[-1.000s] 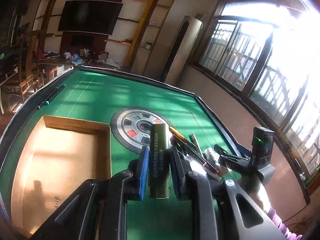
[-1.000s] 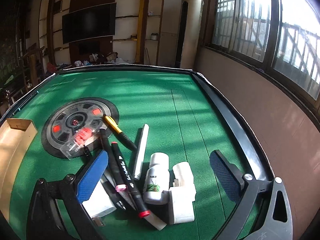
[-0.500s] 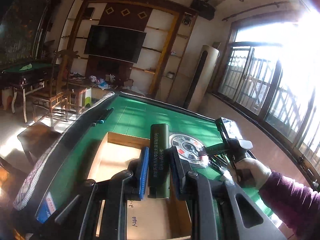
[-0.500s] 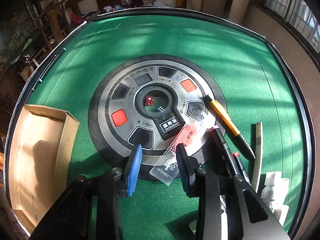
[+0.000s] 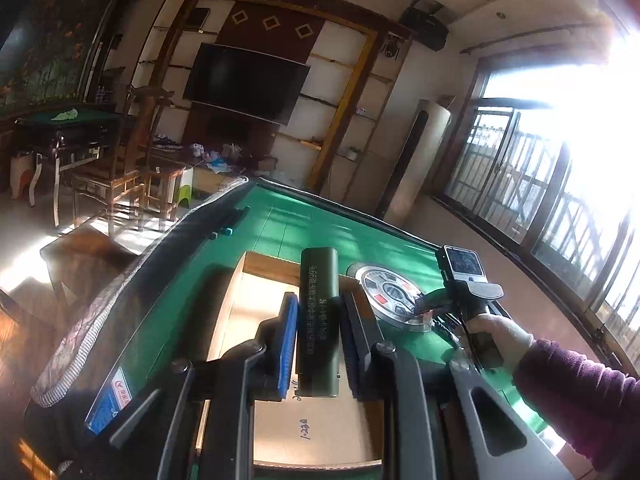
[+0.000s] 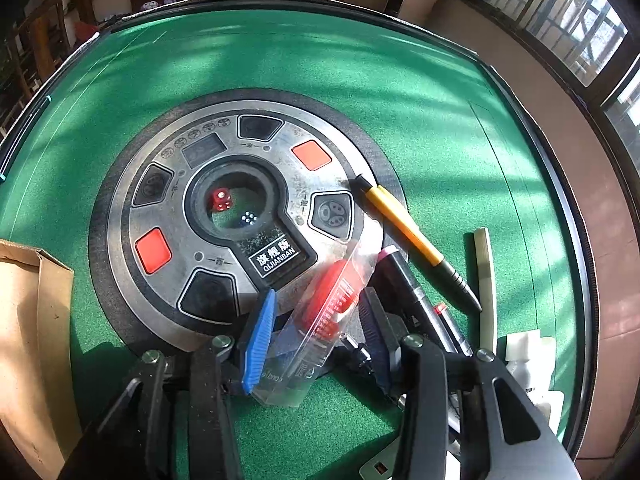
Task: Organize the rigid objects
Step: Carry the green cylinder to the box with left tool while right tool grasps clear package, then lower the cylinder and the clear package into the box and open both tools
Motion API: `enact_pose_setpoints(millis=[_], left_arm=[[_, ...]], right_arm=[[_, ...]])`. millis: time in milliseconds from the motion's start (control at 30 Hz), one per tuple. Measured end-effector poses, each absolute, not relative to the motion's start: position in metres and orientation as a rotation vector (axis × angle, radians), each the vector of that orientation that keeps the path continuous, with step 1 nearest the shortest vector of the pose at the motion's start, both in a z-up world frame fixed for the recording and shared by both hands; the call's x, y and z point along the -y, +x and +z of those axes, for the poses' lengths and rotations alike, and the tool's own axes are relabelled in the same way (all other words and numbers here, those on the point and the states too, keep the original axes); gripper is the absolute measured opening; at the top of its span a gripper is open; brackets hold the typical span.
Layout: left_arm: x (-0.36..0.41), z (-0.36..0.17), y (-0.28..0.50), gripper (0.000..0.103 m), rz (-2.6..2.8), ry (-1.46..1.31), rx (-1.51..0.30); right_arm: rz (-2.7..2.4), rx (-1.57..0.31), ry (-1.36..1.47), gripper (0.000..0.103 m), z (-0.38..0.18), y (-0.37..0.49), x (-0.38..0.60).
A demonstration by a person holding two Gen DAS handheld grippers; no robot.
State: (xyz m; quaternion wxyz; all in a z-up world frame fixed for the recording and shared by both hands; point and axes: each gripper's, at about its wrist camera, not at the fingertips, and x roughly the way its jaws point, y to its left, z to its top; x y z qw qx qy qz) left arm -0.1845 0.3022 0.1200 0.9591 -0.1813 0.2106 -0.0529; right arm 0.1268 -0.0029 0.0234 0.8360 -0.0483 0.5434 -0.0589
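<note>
Table (image 6: 400,92), green felt, with a round dial (image 6: 240,216) at its centre. Box (image 5: 256,312) by the left edge; above it the left gripper (image 5: 320,332) clamps a green bar (image 5: 318,320). Right gripper (image 6: 316,332), jaws opening, straddles a clear case (image 6: 320,320) lying on the dial's near rim.

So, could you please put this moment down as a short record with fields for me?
surface: green table with a round dice console in its middle
left gripper: shut on an olive green bar, above the open cardboard box
right gripper: jaws opening, astride a clear packet with a red item; contact unclear
loose beside it: yellow pen, dark markers, cream strip
</note>
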Motion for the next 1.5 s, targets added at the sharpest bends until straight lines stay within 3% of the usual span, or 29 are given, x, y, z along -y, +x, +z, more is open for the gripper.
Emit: enact_pose_setpoints(millis=[167, 433, 667, 900, 1200, 1333, 1367, 1433, 1500], left_arm=[[-0.296, 0.125, -0.191, 0.02, -0.122, -0.375, -0.436], [-0.287, 0.14, -0.182, 0.02, -0.151, -0.329, -0.463], [-0.266, 0.136, -0.096, 0.02, -0.204, -0.293, -0.614], [-0.263, 0.085, 0.004, 0.02, -0.19, -0.351, -0.811], [-0.274, 0.029, 0.042, 0.02, -0.171, -0.448, -0.909], [-0.278, 0.026, 0.045, 0.025, -0.187, -0.504, -0.888], [-0.279, 0.027, 0.046, 0.028, -0.193, -0.517, -0.883], [-0.281, 0.028, 0.047, 0.046, -0.196, -0.538, -0.872], [-0.28, 0.03, 0.044, 0.046, -0.185, -0.542, -0.869]], right_arm=[[-0.058, -1.137, 0.057, 0.027, 0.024, 0.122, 0.02], [0.15, -1.04, 0.262, 0.027, 0.068, 0.078, 0.04], [0.438, -1.031, 0.316, 0.027, 0.119, 0.038, -0.02], [0.481, -1.131, 0.247, 0.027, 0.087, 0.052, -0.112], [0.357, -1.177, 0.095, 0.03, 0.048, 0.075, -0.138], [0.339, -1.138, 0.08, 0.038, 0.05, 0.079, -0.134], [0.345, -1.132, 0.091, 0.039, 0.051, 0.08, -0.131], [0.356, -1.107, 0.127, 0.04, 0.057, 0.078, -0.124], [0.354, -1.062, 0.134, 0.048, 0.068, 0.072, -0.116]])
